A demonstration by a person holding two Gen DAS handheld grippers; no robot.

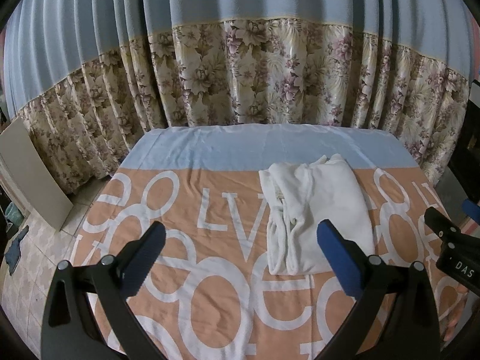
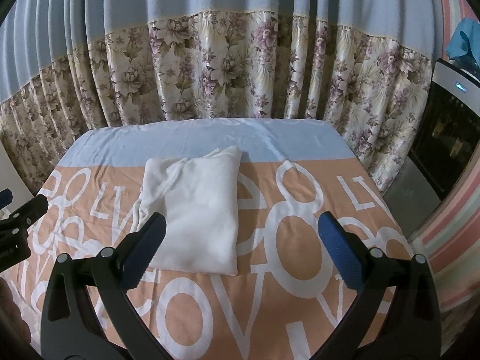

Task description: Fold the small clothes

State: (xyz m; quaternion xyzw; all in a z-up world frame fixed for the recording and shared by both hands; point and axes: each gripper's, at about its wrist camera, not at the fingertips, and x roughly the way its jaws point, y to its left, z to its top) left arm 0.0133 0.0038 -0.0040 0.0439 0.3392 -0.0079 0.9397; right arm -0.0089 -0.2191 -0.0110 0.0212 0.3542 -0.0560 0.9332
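Observation:
A white garment (image 1: pixel 318 210) lies folded into a compact rectangle on the orange, white-lettered cloth (image 1: pixel 210 270) that covers the table. In the right wrist view the same garment (image 2: pixel 195 210) shows loose folds along its left side. My left gripper (image 1: pixel 241 258) hovers open above the cloth, just left of and nearer than the garment, with nothing between its fingers. My right gripper (image 2: pixel 241 255) is open too, held above the garment's near right corner and empty. The right gripper's body (image 1: pixel 450 240) shows at the right edge of the left wrist view.
A blue and floral curtain (image 2: pixel 240 69) hangs right behind the table. A dark appliance (image 2: pixel 447 138) stands to the right, a striped wall (image 2: pixel 450 240) beside it. A grey board (image 1: pixel 33 177) leans at the left over tiled floor (image 1: pixel 36 270).

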